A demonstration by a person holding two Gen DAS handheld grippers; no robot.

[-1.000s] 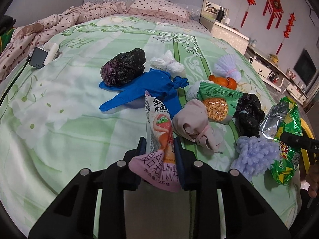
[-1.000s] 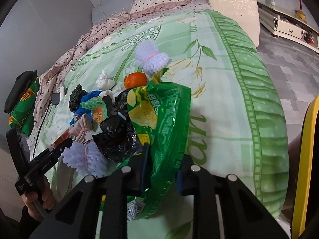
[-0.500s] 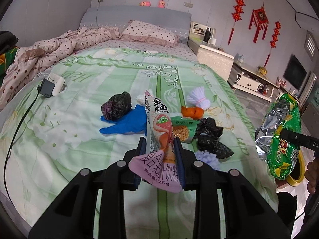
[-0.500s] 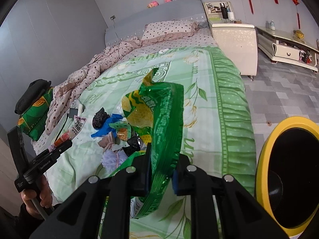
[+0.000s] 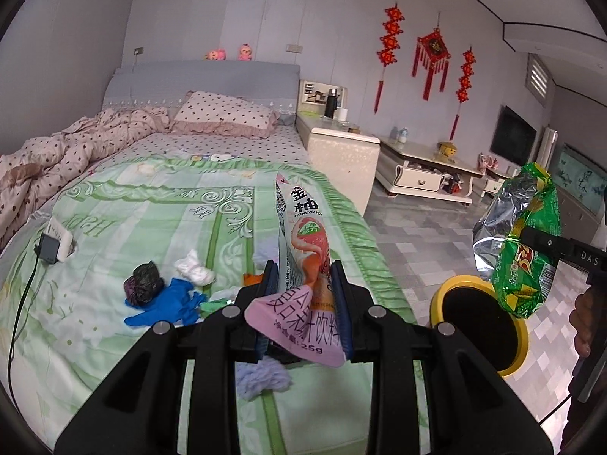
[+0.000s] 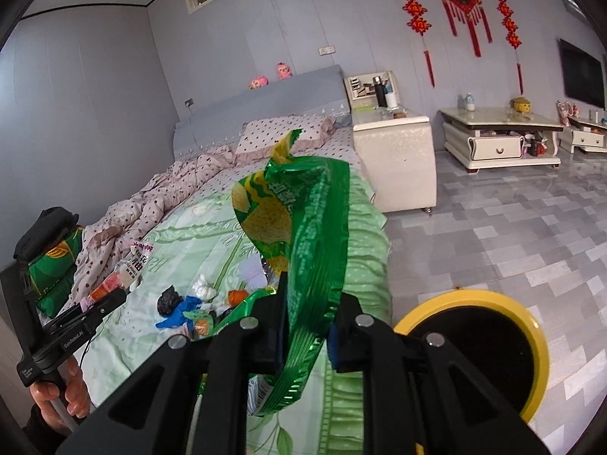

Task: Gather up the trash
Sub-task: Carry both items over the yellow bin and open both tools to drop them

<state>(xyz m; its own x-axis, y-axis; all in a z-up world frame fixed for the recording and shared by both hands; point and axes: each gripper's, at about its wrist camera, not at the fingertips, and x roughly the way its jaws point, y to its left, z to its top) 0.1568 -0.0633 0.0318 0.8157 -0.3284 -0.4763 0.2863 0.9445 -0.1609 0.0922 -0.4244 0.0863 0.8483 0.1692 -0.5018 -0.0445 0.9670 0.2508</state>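
Note:
My left gripper [image 5: 303, 284] is shut on a pink drink-powder sachet [image 5: 303, 250] and holds it upright above the bed's foot end. My right gripper [image 6: 305, 311] is shut on a crumpled green snack bag [image 6: 303, 227]; the bag also shows in the left wrist view [image 5: 519, 242], hanging above a yellow-rimmed trash bin [image 5: 521, 345] on the floor. The bin also shows in the right wrist view [image 6: 538, 345], lower right of the gripper. More trash lies on the bed: a black bag [image 5: 143, 282], a blue glove [image 5: 170, 305], white tissue [image 5: 193, 267].
The green bedspread [image 5: 114, 227] fills the left; a charger with cable [image 5: 48, 248] lies near its left edge. A purple fluffy ball [image 5: 261, 375] lies under my left gripper. A white nightstand [image 5: 341, 155] and low cabinet [image 5: 425, 170] stand on the tiled floor.
Both grippers have lifted and pulled back from the trash pile with their wrappers. The right one has swung toward the yellow bin, which has come into the left wrist view.

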